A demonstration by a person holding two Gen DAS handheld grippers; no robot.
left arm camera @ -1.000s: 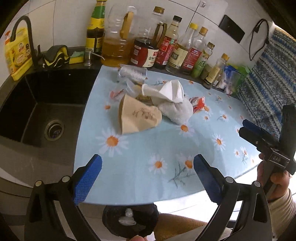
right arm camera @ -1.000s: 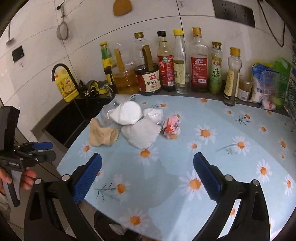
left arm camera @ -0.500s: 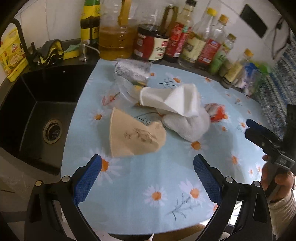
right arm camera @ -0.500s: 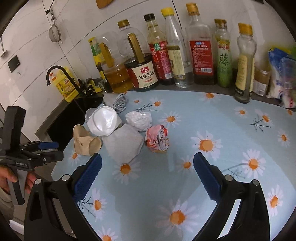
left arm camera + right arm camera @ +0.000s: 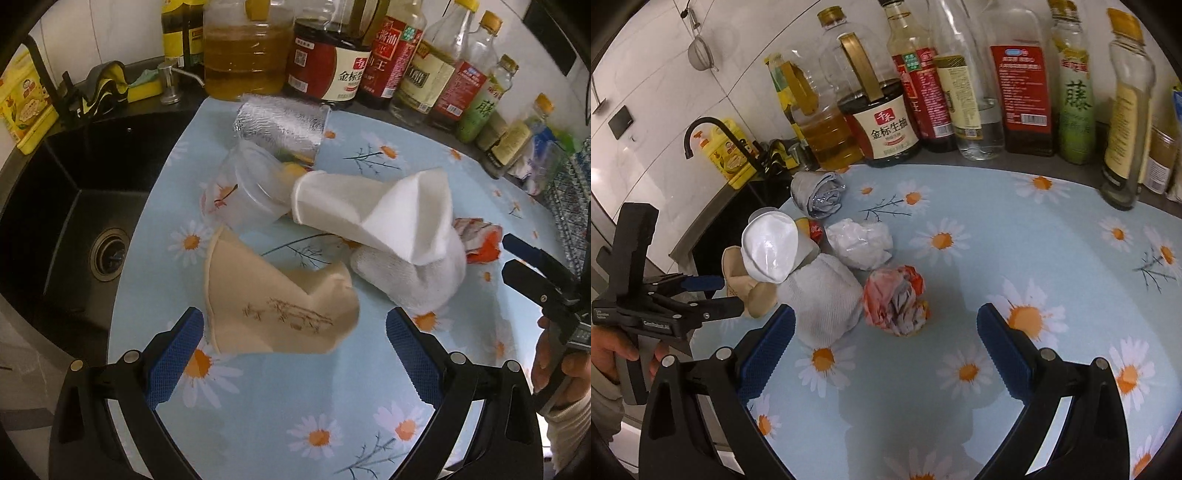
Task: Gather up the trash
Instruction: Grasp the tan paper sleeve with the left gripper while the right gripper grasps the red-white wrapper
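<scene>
Now the left hand-held gripper (image 5: pixel 294 341) hangs spread wide around the crushed tan paper cup (image 5: pixel 273 306) on the daisy-print tabletop (image 5: pixel 332 413) — nothing clamped. Likewise released, the right hand-held gripper (image 5: pixel 886 341) frames the red-and-white crumpled wrapper (image 5: pixel 895 301) — beside a white cloth bundle (image 5: pixel 823 295).

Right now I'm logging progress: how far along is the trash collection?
Nothing looks collected yet. Both grippers are open and empty: the left gripper frames the crushed tan cup, the right gripper the red wrapper. The white cup, cloth and foil roll remain.
</scene>
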